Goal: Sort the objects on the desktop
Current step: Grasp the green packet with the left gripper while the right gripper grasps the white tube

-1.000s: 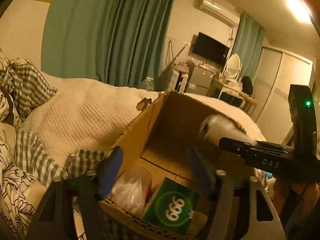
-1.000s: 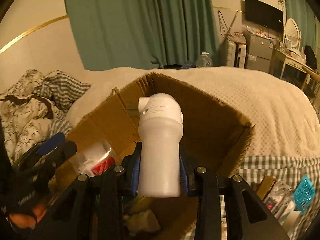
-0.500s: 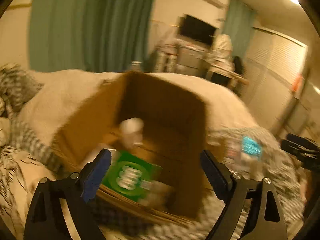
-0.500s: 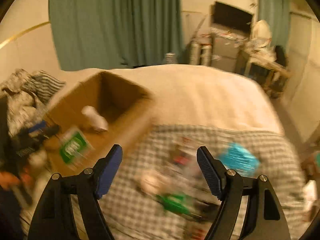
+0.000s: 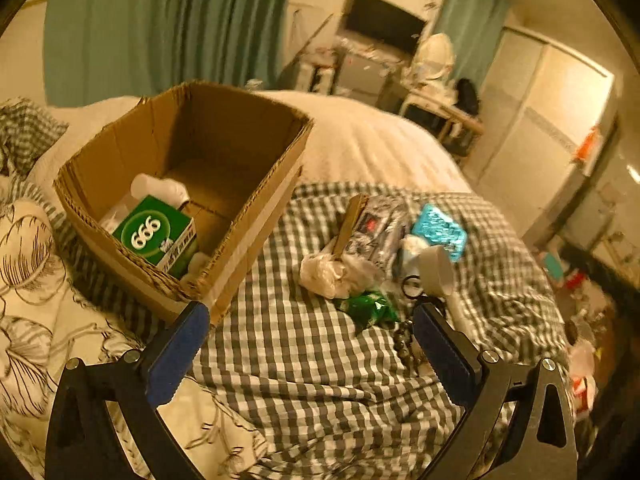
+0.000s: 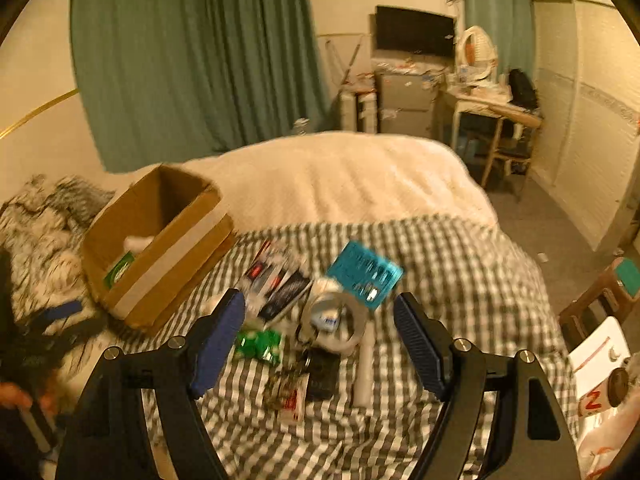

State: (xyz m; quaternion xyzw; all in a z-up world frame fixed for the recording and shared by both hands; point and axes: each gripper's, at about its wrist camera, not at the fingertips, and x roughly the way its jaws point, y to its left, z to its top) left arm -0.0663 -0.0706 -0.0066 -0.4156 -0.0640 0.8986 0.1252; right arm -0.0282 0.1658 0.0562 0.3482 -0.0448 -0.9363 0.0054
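An open cardboard box [image 5: 132,148] sits at the left of the bed. Inside it lie a green carton marked 666 [image 5: 154,232] and a white bottle [image 5: 160,188]. To its right, on the checked cloth [image 5: 300,380], is a pile: a crumpled white bag [image 5: 332,272], a green packet [image 5: 368,308], a teal packet [image 5: 440,228] and a white cup [image 5: 436,268]. My left gripper [image 5: 310,348] hovers near the box corner, its jaws opening with nothing between them. My right gripper [image 6: 320,328] hangs open above the pile, over the green packet [image 6: 258,344] and teal packet [image 6: 364,272].
A white blanket [image 6: 340,176] covers the far half of the bed and a floral quilt [image 5: 36,280] lies at the left. Beyond are green curtains [image 6: 192,60], a cluttered desk [image 6: 492,108] and a television [image 6: 414,34]. A stool with items [image 6: 600,292] stands at the right.
The right gripper let go of the white bottle, which now lies in the box, and drew back right over the pile. The left gripper also swung right and its jaws spread wider.
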